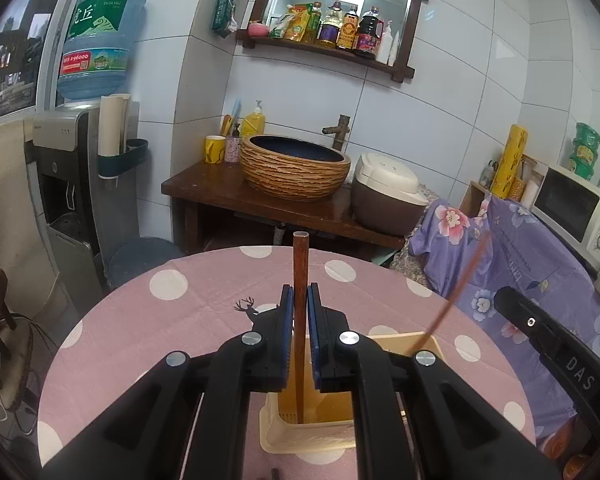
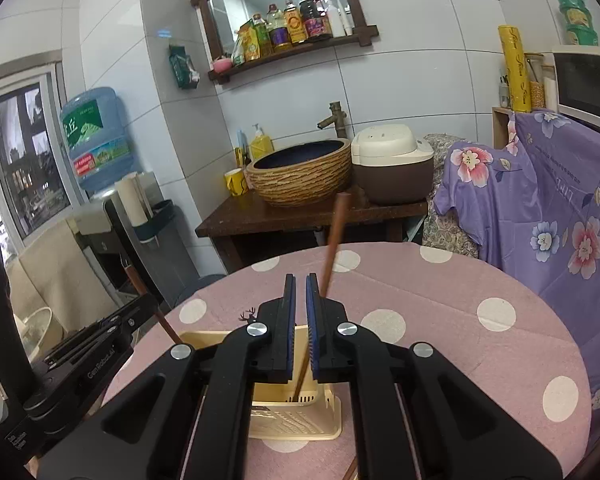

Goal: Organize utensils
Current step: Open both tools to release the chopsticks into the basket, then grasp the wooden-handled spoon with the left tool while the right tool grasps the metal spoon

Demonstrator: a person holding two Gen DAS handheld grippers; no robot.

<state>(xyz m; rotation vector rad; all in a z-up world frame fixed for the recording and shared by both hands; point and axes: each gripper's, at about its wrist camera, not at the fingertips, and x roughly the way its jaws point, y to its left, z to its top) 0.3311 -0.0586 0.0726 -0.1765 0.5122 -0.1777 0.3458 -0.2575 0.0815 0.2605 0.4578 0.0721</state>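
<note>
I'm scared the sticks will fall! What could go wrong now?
The brown wooden chopstick between the left gripper pads stands in the light, cream plastic holder; tugging sideways might tip that holder. The other brown chopstick leans beside the right gripper and could get bumped out.

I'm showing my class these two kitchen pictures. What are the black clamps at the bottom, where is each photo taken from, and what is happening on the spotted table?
No robot here: a person holds a two-finger clamp in each hand, each with a wide-angle camera looking along its fingers. One picture comes from the left hand-held gripper, the other from the right hand-held gripper. On the pink spotted tablecloth stands a cream utensil holder. A brown chopstick stands between the left fingers, its lower end in the holder; whether it is gripped is unclear. A second chopstick leans in the holder beside the right fingers.
</note>
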